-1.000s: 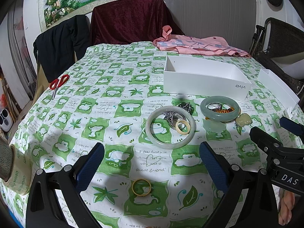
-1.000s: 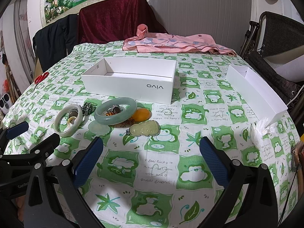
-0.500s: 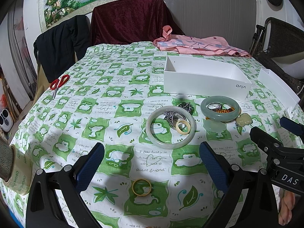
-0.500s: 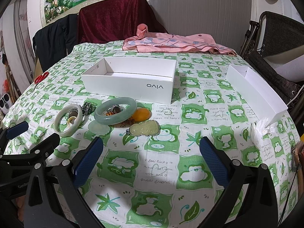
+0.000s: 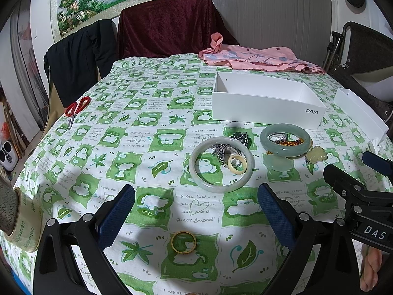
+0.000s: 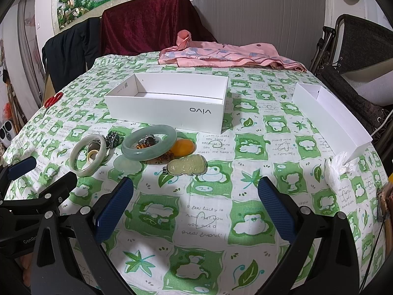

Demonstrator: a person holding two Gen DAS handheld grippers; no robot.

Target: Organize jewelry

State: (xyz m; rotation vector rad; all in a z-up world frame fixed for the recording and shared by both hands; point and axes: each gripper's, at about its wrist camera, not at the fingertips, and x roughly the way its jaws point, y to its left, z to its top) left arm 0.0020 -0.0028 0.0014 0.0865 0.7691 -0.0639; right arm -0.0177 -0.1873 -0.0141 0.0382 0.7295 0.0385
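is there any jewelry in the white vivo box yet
No, the white vivo box shows only its bare inside, while the green bangle and pale bangle lie on the tablecloth before it.

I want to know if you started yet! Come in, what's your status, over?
Left gripper open, empty. Right gripper open, empty. Jade bangles and rings loose on tablecloth; white box empty. Nothing blocking.

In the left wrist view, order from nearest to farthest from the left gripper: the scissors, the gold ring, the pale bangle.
From the left gripper:
1. Gold ring, just below the fingertips.
2. Pale bangle, ahead, slightly right.
3. Scissors, far left.
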